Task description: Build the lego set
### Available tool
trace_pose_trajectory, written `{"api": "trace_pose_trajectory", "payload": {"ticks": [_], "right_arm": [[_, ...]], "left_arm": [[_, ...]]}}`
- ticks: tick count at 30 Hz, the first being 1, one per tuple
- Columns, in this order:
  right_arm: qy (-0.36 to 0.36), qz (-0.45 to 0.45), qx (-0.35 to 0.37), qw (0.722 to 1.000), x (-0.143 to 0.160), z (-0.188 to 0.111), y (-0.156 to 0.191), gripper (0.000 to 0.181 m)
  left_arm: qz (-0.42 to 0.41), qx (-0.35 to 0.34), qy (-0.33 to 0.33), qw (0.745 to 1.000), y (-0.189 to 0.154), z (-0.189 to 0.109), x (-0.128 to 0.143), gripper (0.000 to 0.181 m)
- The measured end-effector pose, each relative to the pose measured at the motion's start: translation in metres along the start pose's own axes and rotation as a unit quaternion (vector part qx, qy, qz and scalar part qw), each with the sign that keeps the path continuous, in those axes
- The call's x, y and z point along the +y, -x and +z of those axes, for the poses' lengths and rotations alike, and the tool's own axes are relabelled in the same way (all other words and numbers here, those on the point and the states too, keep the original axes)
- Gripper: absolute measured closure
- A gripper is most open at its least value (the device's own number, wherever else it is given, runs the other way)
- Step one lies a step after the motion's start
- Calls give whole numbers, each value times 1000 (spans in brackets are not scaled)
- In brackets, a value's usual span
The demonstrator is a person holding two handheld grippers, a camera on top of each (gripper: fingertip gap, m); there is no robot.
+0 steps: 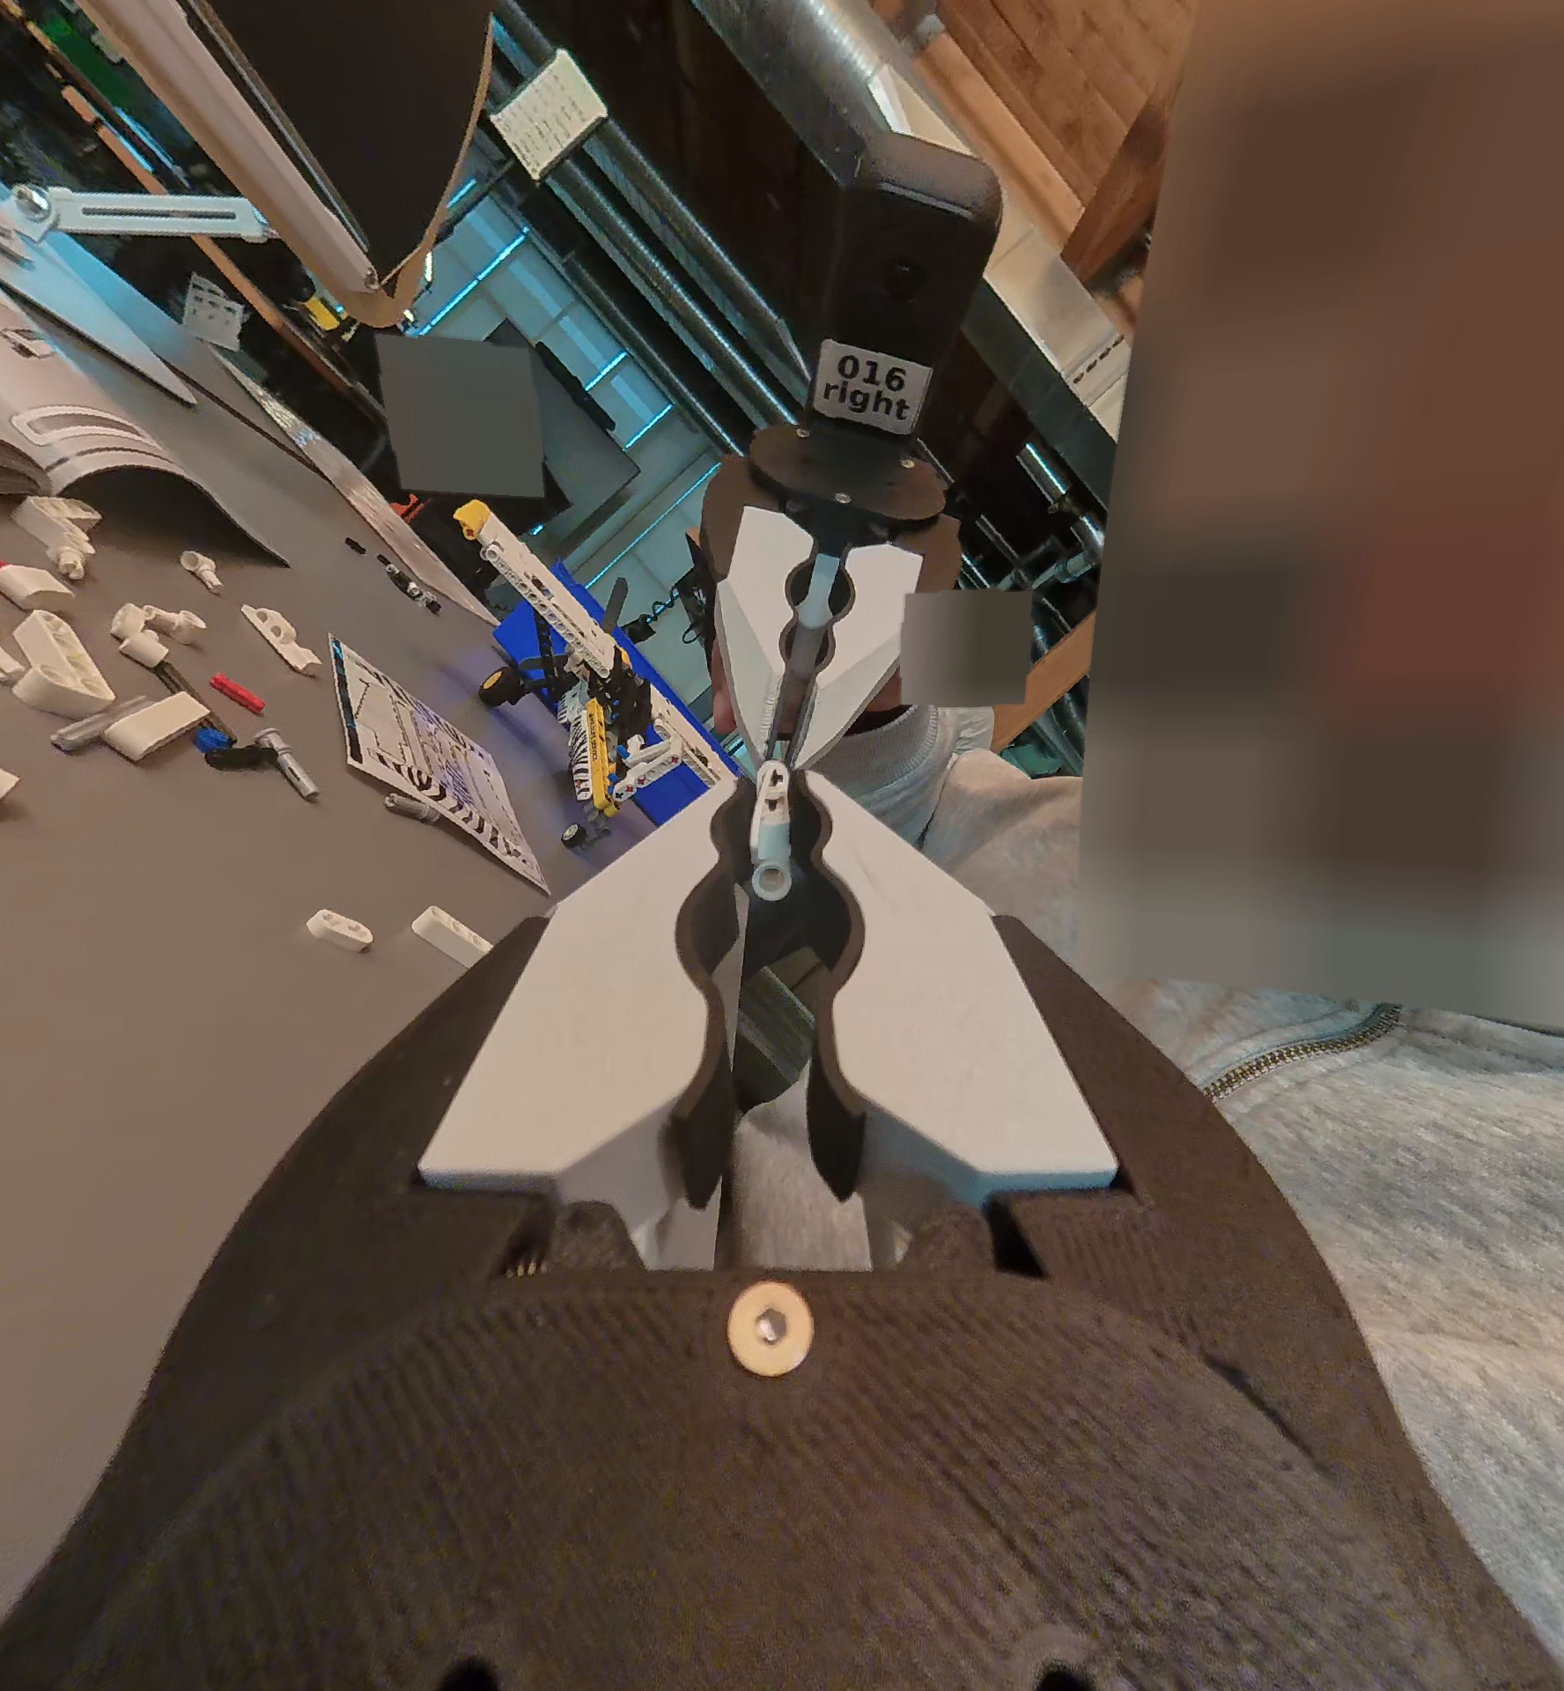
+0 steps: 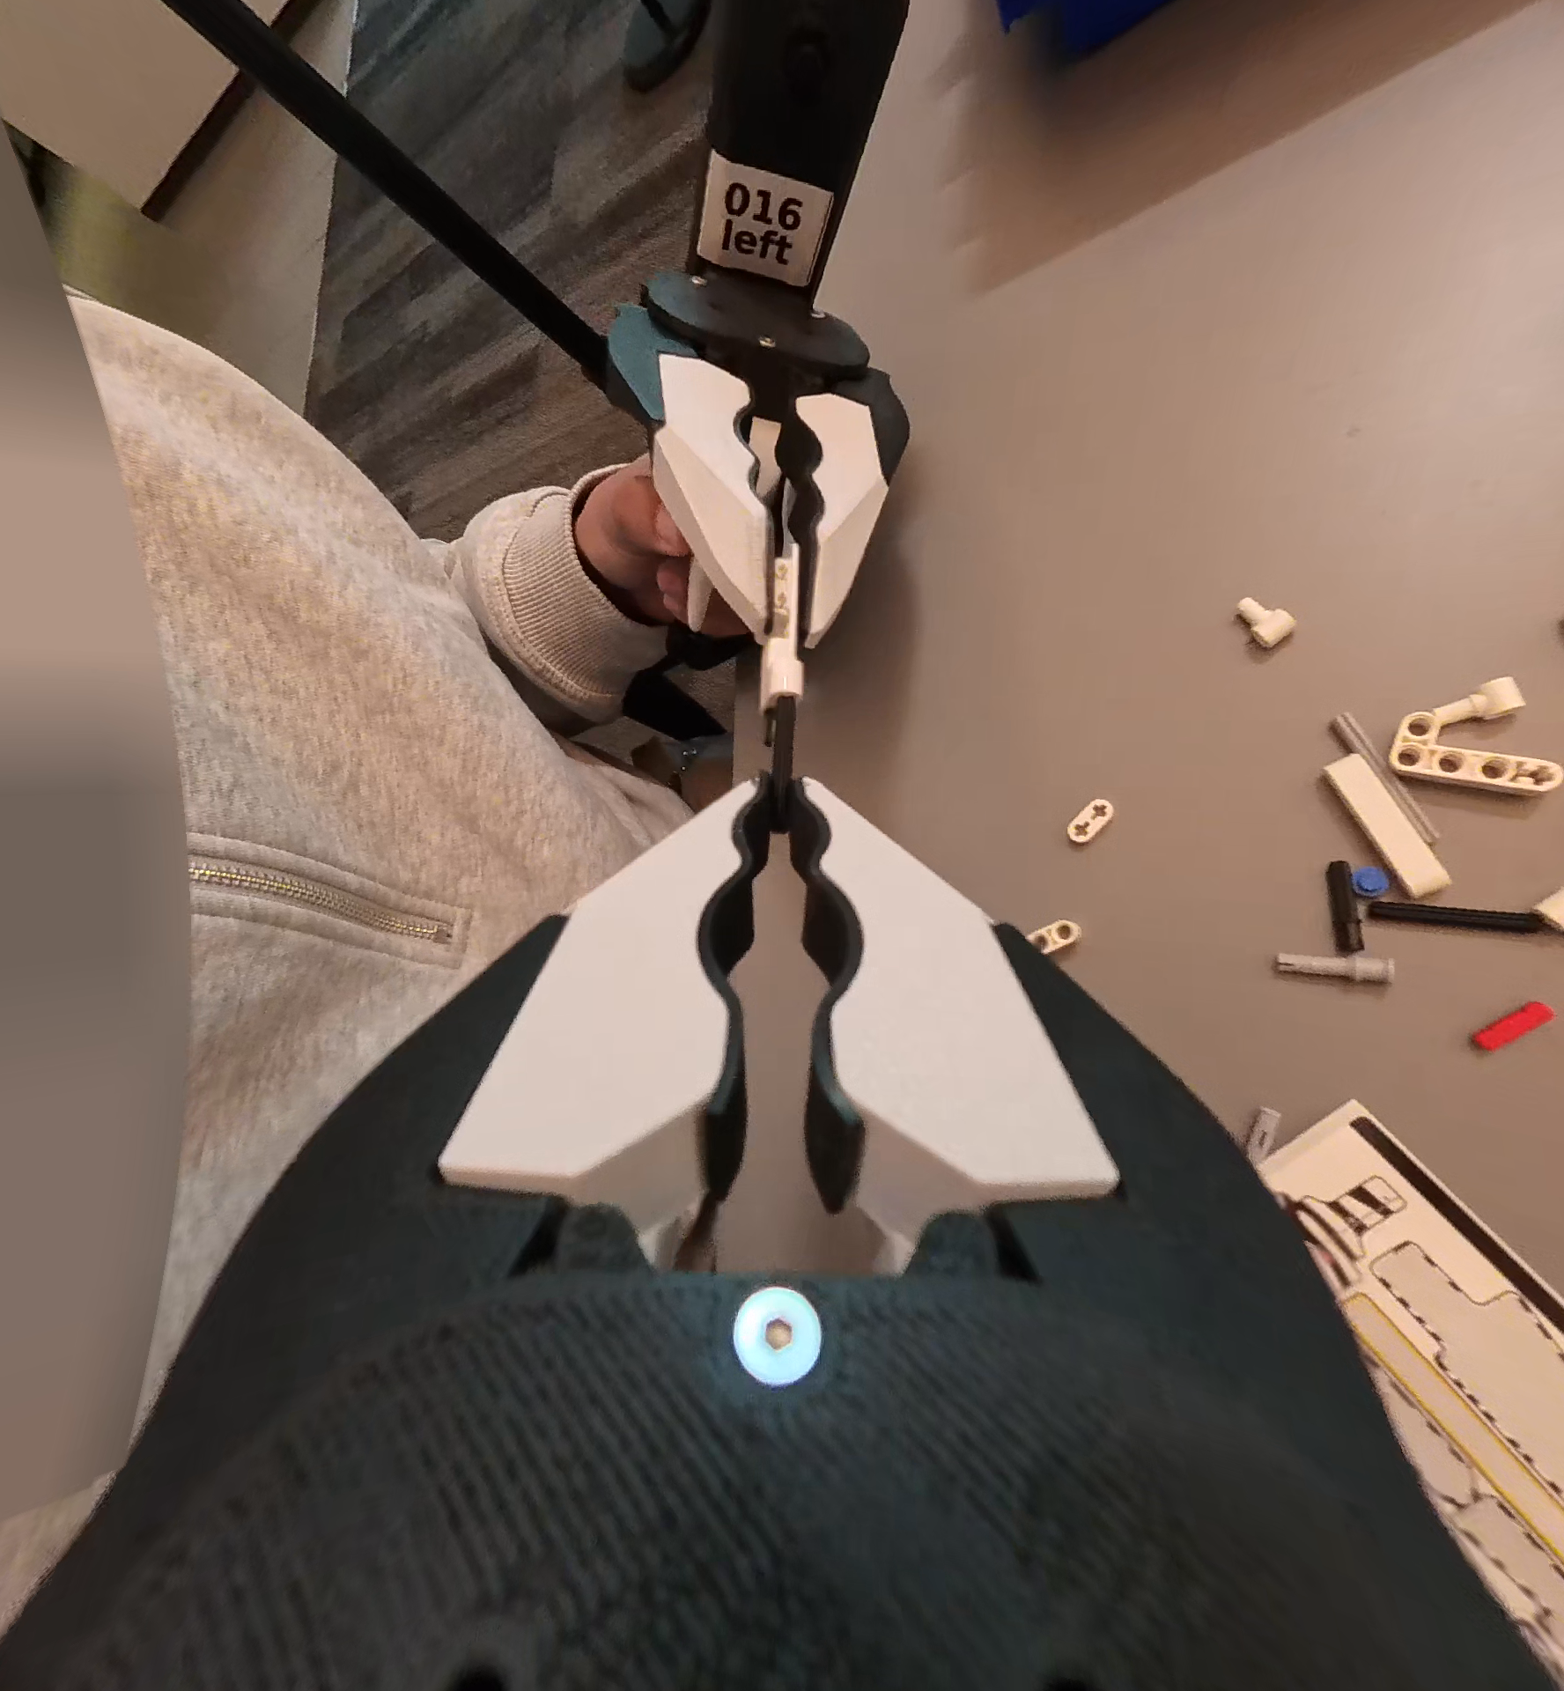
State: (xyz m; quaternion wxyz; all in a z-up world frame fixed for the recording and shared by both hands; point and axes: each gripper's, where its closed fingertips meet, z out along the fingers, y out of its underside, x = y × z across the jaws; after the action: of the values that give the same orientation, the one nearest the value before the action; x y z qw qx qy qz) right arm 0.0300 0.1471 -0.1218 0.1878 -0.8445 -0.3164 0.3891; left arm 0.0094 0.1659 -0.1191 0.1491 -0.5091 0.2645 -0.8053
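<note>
Carefully: your left gripper (image 1: 774, 778) pinches the white connector (image 1: 771, 823), your right gripper (image 2: 780, 787) clamps the black rod (image 2: 783, 732); push crookedly and either could slip.

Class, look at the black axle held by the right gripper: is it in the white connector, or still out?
In. The black axle runs from the right gripper straight into the white connector.
</note>
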Motion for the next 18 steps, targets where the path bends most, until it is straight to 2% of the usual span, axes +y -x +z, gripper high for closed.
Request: {"api": "trace_pose_trajectory", "payload": {"ticks": [12, 18], "right_arm": [[19, -58, 55, 997, 3, 0, -4, 180], [15, -58, 63, 996, 3, -1, -6, 180]], "left_arm": [[-2, -17, 11, 1000, 4, 1, 3, 176], [-1, -26, 14, 1000, 7, 2, 4, 176]]}}
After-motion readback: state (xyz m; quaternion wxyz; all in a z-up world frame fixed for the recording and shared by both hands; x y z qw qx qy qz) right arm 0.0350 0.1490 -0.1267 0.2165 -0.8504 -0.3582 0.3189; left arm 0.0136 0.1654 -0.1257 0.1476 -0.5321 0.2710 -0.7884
